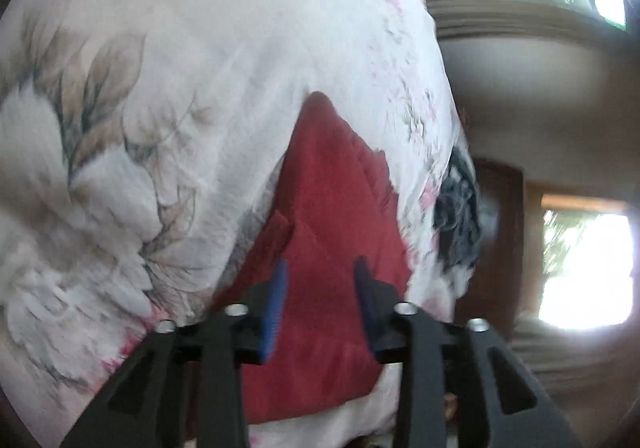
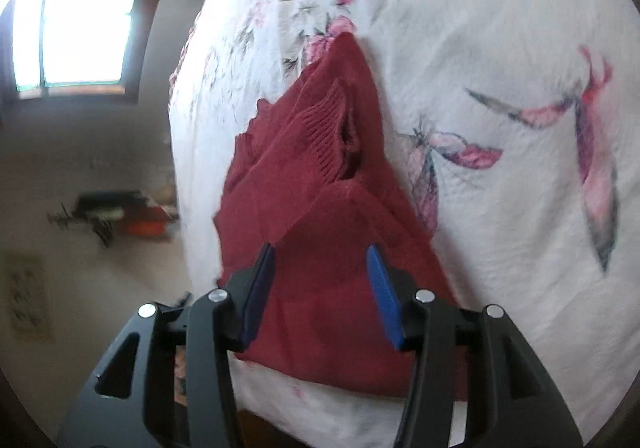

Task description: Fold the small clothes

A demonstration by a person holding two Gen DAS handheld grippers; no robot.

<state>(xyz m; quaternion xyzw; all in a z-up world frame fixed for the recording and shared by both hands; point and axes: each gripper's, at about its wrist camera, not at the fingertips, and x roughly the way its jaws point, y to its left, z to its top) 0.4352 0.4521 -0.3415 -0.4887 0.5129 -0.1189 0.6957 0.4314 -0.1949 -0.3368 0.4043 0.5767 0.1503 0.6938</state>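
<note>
Red sweater (image 2: 320, 232) lies on floral bedsheet (image 2: 500, 27), dark cloth (image 1: 460, 211) near the edge. Left claw (image 1: 320, 308) and right claw (image 2: 320, 296) both released, wide apart over the sweater, gripping nothing.

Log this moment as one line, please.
stage: mid-fold | sweater: red, partly folded on floral sheet | left tongs: open above sweater | right tongs: open above sweater | dark cloth: at sheet edge

Red knit garment (image 2: 320, 232): near edge hidden behind the right gripper (image 2: 320, 296) body; fold state unclear. In the left wrist view, its lower part is masked by the left gripper (image 1: 320, 304). Dark bundle (image 1: 460, 215) at the sheet's (image 1: 200, 87) edge: motion-blurred, unidentifiable. Shelf clutter (image 2: 108, 211): too small and smeared to name.
</note>
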